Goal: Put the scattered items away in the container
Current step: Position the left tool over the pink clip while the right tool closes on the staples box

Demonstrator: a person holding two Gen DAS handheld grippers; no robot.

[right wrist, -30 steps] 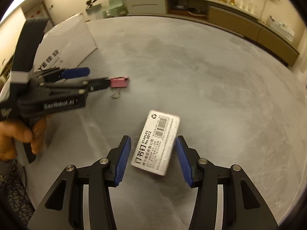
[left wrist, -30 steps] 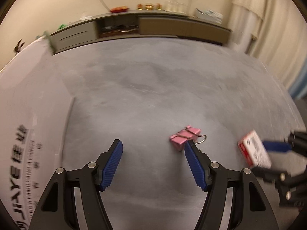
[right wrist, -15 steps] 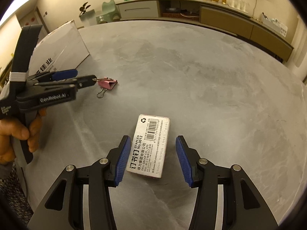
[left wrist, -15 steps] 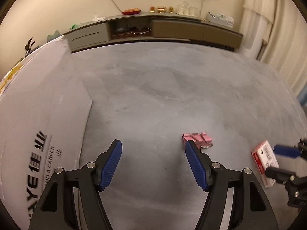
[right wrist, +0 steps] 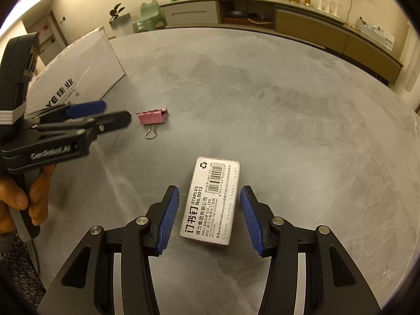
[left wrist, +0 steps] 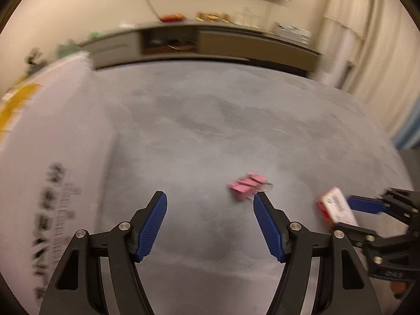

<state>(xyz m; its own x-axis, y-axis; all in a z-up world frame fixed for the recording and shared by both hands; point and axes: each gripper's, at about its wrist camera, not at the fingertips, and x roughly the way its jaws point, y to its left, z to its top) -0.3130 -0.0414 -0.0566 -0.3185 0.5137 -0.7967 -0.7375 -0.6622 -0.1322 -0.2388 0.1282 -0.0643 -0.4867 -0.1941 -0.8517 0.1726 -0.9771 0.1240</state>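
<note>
Right hand-held gripper [right wrist: 210, 218] released, pads flanking staple box [right wrist: 211, 200] flat on bench [right wrist: 288, 110]. Box judged light, stiff (cardboard, crushable): pinch long sides. Left hand-held gripper [left wrist: 210, 223] released beside binder clip [left wrist: 248, 187].

binder clip [right wrist: 152, 117] between carton [right wrist: 76, 78] and staple box [right wrist: 211, 199].

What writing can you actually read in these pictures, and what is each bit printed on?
"STAPLES No.0012": staple box, between the open right hand-held gripper fingers.
"DELI GROUP CO.,LTD": same box; the barcode digits and the small print are too small to read with certainty.
"YE", then Chinese characters: white cardboard box; its left start is hidden.
"GenRobot.AI": left hand-held gripper, blurred.
Pink binder clip: no text.
</note>
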